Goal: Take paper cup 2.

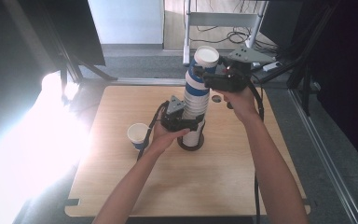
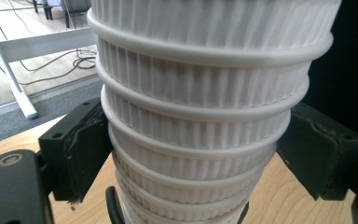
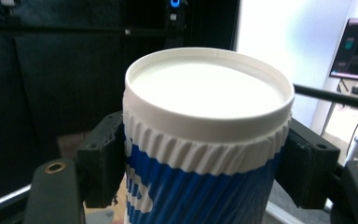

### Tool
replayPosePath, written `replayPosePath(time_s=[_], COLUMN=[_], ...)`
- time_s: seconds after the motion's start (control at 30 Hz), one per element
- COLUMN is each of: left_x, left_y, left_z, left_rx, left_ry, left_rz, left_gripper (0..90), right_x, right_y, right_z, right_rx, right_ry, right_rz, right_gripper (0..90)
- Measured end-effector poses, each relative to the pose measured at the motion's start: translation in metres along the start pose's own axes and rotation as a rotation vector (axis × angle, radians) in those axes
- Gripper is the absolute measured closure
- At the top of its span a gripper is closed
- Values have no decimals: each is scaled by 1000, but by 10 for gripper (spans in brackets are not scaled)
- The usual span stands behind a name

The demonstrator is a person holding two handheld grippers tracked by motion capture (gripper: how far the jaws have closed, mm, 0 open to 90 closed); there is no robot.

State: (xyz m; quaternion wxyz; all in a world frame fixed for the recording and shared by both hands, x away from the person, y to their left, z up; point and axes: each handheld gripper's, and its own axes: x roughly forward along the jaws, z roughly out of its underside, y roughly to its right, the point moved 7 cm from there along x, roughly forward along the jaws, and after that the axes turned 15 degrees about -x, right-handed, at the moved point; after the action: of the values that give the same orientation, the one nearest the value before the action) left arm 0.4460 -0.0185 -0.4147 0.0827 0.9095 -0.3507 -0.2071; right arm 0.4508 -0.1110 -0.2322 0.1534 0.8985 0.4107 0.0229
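Note:
A tall stack of ribbed blue-and-white paper cups (image 1: 196, 98) stands on a round black base (image 1: 190, 143) in the middle of the wooden table. My left gripper (image 1: 193, 123) clamps the lower part of the stack; in the left gripper view both black jaws press the white ribbed stack (image 2: 191, 116) from either side. My right gripper (image 1: 205, 74) is up at the top, shut on the topmost cup (image 1: 207, 57). In the right gripper view that cup (image 3: 205, 140) sits between the jaws, with its open white mouth facing the camera.
A single blue-and-white cup (image 1: 138, 134) stands upright on the table (image 1: 168, 186), left of the stack. A small hole (image 1: 216, 99) lies in the tabletop behind the stack. Beyond the far edge are a white desk frame (image 1: 223, 19) and cables; strong glare covers the left.

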Motion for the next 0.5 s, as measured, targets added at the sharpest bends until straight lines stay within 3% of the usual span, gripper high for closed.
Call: replayPosePath(time_s=[0.37,0.5], left_x=[-1,0], left_y=[-4,-2], left_z=[0,0], left_rx=[-12,-6], left_ry=[-3,0], left_rz=[-2,-4], left_gripper=[134,133], right_x=[-23,-33], right_y=[4,2], right_z=[-18,-21], right_rx=[-8,-18], right_ry=[84,96], right_rz=[27,17], right_gripper=[266,265])
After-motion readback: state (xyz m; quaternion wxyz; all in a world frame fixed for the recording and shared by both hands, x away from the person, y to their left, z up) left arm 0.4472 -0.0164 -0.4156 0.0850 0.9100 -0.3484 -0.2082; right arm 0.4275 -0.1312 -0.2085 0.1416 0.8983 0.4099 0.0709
